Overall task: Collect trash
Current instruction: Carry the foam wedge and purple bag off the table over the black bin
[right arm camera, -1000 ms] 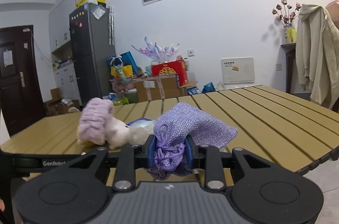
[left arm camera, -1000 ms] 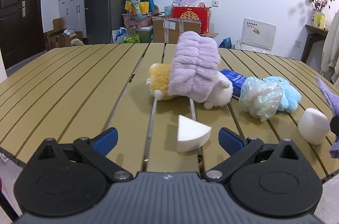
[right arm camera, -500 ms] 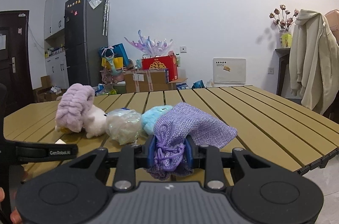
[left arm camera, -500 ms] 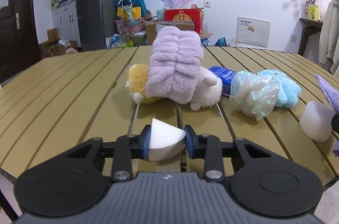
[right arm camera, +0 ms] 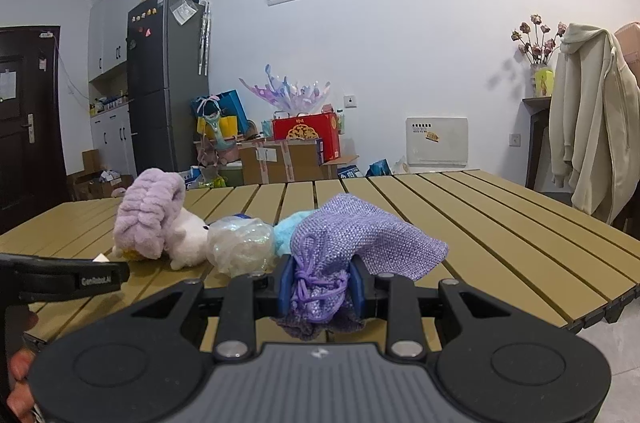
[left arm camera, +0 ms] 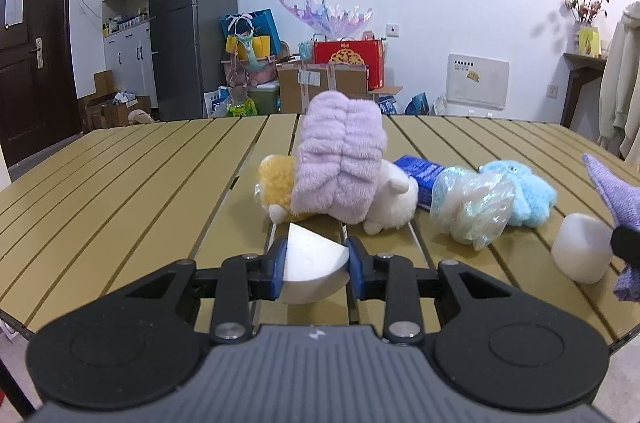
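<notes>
Closest to me, the left gripper (left arm camera: 316, 265) is clenched on a white wedge of foam (left arm camera: 310, 265), its blue pads pressing both flat sides, the piece held just above the near edge of the slatted tan table (left arm camera: 120, 191). The right gripper (right arm camera: 320, 289) is likewise clamped, on the gathered, corded neck of a lilac woven drawstring pouch (right arm camera: 360, 235), whose body flops forward over the table.

So the step in hand looks like bagging: one scrap picked up, the sack held ready beside it. The next move, I'd judge, calls for bringing the wedge across to the pouch (whose mouth is pinched shut right now, so it would need opening or regripping first).

Just past the wedge, toward the table's middle, lies a heap of soft things: a yellow-and-white plush toy (left arm camera: 390, 201) with a fluffy lilac towelling band (left arm camera: 340, 159) draped over it. To the right of that heap sits a crumpled ball of iridescent clear film (left arm camera: 472, 207), touching a sky-blue furry plush (left arm camera: 524, 191), with a blue printed packet (left arm camera: 420, 171) wedged behind them. Nearer the right edge stands a white rounded foam block (left arm camera: 580, 247), close beside the pouch, likely another piece to gather.
</notes>
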### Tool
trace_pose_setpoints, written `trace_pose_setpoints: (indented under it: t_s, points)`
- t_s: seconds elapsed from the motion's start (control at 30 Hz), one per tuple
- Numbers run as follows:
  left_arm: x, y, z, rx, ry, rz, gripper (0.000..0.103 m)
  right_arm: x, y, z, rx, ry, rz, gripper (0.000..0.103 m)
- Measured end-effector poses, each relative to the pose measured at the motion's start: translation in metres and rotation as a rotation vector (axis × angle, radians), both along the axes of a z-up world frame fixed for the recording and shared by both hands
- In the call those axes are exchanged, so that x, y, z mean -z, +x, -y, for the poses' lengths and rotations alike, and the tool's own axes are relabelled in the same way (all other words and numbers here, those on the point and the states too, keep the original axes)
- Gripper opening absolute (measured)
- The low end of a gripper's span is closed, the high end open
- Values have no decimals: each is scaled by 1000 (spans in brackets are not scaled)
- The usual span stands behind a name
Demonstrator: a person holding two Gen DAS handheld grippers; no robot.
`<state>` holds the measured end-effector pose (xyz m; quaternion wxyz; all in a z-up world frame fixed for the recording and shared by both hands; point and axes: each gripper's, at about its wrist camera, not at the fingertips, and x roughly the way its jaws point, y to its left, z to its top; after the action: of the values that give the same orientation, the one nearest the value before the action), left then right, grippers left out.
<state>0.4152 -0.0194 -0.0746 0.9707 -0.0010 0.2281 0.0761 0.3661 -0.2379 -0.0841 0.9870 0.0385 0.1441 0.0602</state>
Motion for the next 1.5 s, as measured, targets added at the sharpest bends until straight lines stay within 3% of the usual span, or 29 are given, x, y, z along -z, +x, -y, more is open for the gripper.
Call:
trace_pose_setpoints:
  t_s: [0.4, 0.93, 1.5]
  points:
    - [-12, -25, -11, 9, -47, 17, 31, -12, -19, 3, -42, 23, 47, 28]
    - [-39, -95, -39, -39, -49, 46, 31, -23, -63, -13, -121, 26, 77, 28]
    - [-55, -167, -52, -39, -64, 14, 31, -26, -144, -23, -193, -28, 49, 28]
